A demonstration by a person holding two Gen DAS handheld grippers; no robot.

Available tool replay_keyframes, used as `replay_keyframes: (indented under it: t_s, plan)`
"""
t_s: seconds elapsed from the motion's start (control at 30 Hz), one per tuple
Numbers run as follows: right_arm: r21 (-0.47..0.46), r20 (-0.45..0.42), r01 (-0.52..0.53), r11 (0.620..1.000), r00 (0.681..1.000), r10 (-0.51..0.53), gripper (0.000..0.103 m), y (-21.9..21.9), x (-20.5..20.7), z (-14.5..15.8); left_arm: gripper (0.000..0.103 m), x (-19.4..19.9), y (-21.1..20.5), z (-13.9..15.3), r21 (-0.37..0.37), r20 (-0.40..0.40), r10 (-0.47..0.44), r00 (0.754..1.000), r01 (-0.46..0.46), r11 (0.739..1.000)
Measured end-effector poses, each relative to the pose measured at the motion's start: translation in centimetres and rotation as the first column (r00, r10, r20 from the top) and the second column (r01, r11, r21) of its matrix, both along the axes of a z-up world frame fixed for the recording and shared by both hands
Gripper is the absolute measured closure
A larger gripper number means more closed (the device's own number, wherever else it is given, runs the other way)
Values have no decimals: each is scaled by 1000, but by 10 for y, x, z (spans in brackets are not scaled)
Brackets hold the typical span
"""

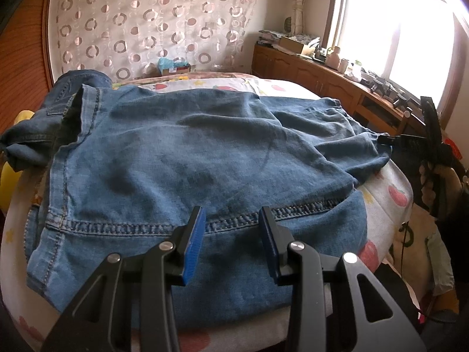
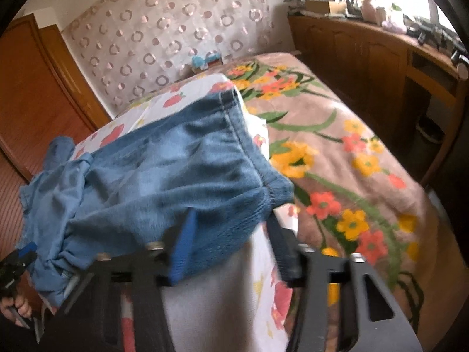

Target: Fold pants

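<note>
The jaws of the left gripper (image 1: pixel 231 231) stood apart, holding nothing, poised just above the stitched hem band along the near edge of the denim pants (image 1: pixel 187 152). In the right wrist view the right gripper (image 2: pixel 231 249) also had its blue pads spread, and a fold of the denim hung over and between them; whether it was pinched or merely draped could not be told, since the frame was blurred there. The pants lay already doubled over on a strawberry-print sheet (image 1: pixel 390 196) laid over a raised cushion, hem near, gathered waistband towards the right edge, where the right gripper showed in the left view as a dark shape just beside the cloth. That placing suggested each tool was set at one end of the bundle, probably to square it or to take up a further fold; the task looked well along but not finished, as the far-left part was rumpled. Beyond lay a floral blanket (image 2: pixel 346 158), a circle-patterned curtain (image 1: pixel 152 20) at the far wall, and a cluttered wooden cabinet (image 1: pixel 322 76) under the window to the right. Nothing stood between the tools and the denim.
</note>
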State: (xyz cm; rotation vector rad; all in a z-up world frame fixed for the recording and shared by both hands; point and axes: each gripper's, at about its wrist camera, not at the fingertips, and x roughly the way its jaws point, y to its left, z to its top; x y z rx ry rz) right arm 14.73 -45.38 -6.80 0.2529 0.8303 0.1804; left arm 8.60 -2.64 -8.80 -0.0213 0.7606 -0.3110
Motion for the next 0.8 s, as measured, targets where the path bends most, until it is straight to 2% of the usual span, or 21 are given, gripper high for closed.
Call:
replay_keyframes:
  t_s: [0.07, 0.17, 0.4, 0.63, 0.73, 0.8]
  plan:
    - [3, 18, 3, 1000, 1000, -3, 93, -1, 0, 5, 67, 0, 2, 0, -3, 2, 5, 1000, -5, 1000]
    - [12, 58, -28, 1000, 998, 27, 99, 1, -2, 15, 67, -1, 4, 4, -7, 11, 11, 1000, -10, 1000]
    - [-2, 156, -103, 995, 982, 102, 102, 28, -13, 62, 67, -10, 14, 24, -21, 57, 26, 998, -25, 999]
    - [-36, 295, -236, 971, 926, 236, 103, 83, -29, 129, 67, -22, 30, 45, -37, 111, 54, 992, -50, 998]
    - [-63, 306, -261, 963, 914, 268, 103, 103, -29, 142, 67, -25, 38, 48, -50, 115, 66, 991, -60, 997]
    - [-72, 297, -254, 964, 918, 264, 103, 109, -25, 142, 67, -27, 41, 47, -45, 114, 69, 991, -64, 997]
